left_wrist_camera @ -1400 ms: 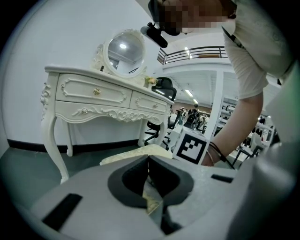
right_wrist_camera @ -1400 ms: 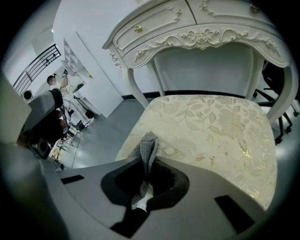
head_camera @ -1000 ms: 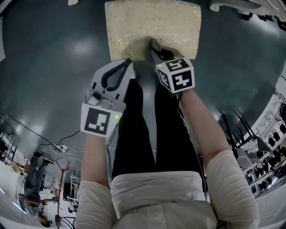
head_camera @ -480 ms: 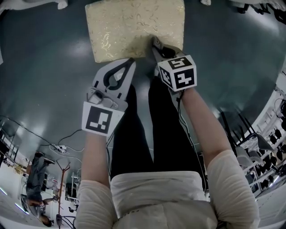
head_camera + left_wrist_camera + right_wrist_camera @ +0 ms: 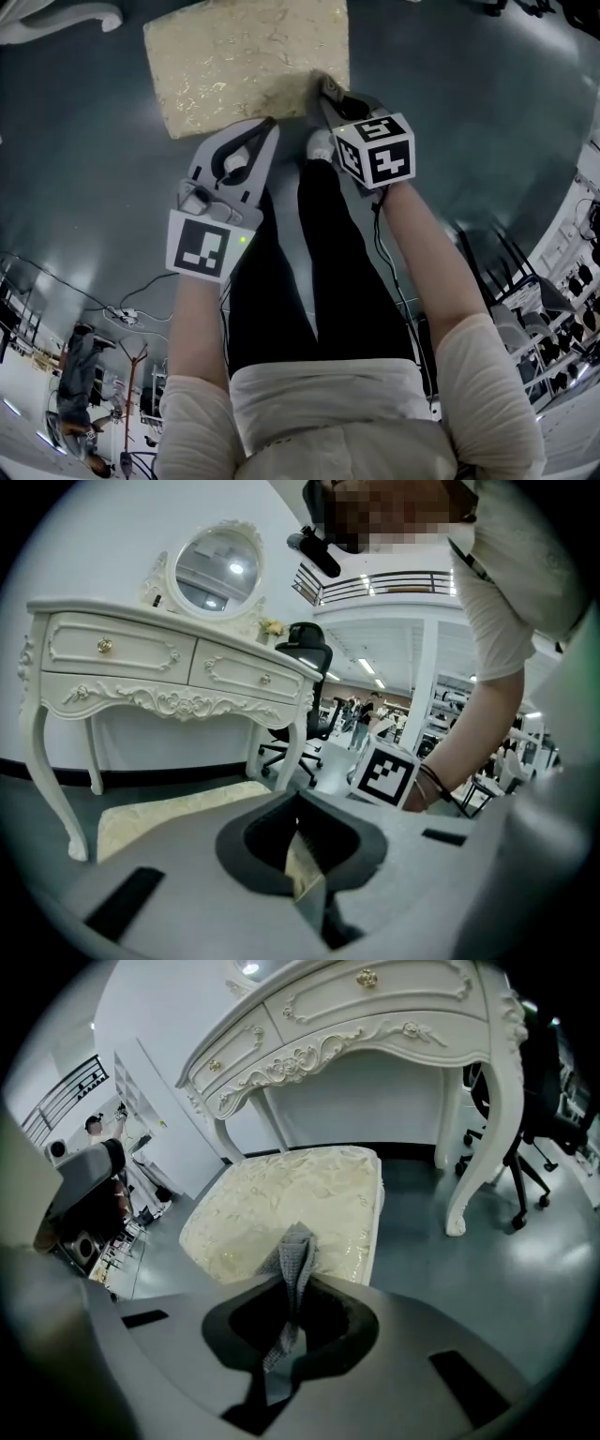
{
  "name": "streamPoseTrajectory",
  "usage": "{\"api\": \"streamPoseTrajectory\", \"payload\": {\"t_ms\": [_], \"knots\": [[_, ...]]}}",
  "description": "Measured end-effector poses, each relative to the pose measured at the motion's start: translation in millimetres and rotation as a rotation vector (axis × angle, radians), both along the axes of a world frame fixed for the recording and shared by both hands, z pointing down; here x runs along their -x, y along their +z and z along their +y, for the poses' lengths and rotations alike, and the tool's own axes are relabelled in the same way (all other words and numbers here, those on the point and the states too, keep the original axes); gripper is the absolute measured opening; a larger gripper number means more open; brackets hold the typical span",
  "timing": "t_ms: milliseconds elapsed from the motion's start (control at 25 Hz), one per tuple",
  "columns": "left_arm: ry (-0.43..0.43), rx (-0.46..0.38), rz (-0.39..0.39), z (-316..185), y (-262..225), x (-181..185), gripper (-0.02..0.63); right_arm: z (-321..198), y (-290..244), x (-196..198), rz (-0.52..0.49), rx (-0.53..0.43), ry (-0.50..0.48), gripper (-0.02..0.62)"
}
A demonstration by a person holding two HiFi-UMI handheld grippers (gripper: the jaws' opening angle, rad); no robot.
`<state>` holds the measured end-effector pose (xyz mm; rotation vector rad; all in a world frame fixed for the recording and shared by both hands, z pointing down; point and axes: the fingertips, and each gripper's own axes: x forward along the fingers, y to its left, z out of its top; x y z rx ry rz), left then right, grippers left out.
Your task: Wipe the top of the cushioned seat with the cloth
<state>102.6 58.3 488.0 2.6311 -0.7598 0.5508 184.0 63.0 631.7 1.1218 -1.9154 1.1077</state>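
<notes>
Two grippers are up in front of me over the dark glossy floor [image 5: 487, 131]. The right gripper [image 5: 325, 91] has its jaws clamped on a fold of grey waffle-weave cloth [image 5: 296, 1251], which sticks up out of the jaws and also trails down between them. From the head view its tip sits at the near right corner of the cushioned seat [image 5: 246, 58]. I cannot tell whether the cloth is touching the fabric there. The seat is a cream, gold-patterned square low on the floor, and in the right gripper view it lies straight ahead, just beyond the cloth, in front of an ornate white dressing table [image 5: 375, 1016]. A black office chair [image 5: 553, 1082] stands off to the right, past the table leg. The left gripper [image 5: 268, 127] has its jaws brought together. It is just short of the seat's near edge, beside the right one and above my black-trousered legs [image 5: 309, 272]. Its own view looks across the seat at the dressing table from the side, with an oval mirror [image 5: 217, 566] on top.
</notes>
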Motion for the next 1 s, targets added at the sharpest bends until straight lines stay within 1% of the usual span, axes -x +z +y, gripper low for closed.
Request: {"api": "streamPoseTrajectory", "payload": {"t_ms": [160,320,560,800,1000], "knots": [[0.023,-0.003,0.003,8,3,-21,0.002,2,3,-15,-0.013,0.008,0.025,0.028],[0.038,0.005,0.001,13,5,-33,0.002,6,8,-31,-0.005,0.023,0.043,0.027],[0.054,0.002,-0.004,17,1,-48,0.002,16,21,-72,0.071,0.080,0.071,0.027],[0.066,-0.021,-0.007,13,-20,-56,0.002,14,-6,-89,0.082,0.041,0.086,0.028],[0.079,-0.064,0.013,1,-49,-54,0.002,1,-45,-79,0.073,-0.034,0.084,0.026]]}}
